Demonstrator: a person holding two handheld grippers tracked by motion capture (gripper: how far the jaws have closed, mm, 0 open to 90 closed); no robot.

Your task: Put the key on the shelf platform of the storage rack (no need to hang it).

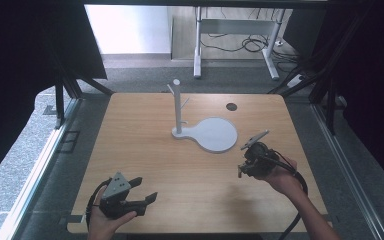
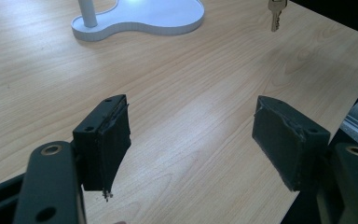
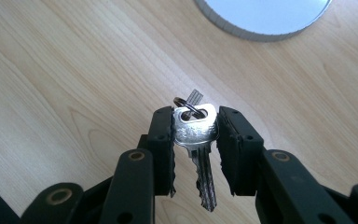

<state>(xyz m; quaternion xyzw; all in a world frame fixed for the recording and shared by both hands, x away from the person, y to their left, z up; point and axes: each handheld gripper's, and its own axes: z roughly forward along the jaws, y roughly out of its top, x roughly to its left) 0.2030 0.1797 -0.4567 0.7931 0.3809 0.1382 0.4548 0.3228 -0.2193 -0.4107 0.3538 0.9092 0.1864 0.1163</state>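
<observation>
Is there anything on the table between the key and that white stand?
Nothing: in the high view, bare wood separates the key, held in the right gripper, from the white stand.

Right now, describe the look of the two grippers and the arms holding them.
Both grippers are black, each with two blocky jaws on linkage arms with brass-ringed pivot holes. The left gripper carries a grey three-cornered plate and a looping black cable. The right gripper has one too, with a thick black cable. The forearms are bare; no sleeves are visible.

Black two-jaw left tool (image 1: pixel 145 192), grey three-cornered plate, right tool (image 3: pixel 196 135), screw-holed jaws, black trailing cables
</observation>
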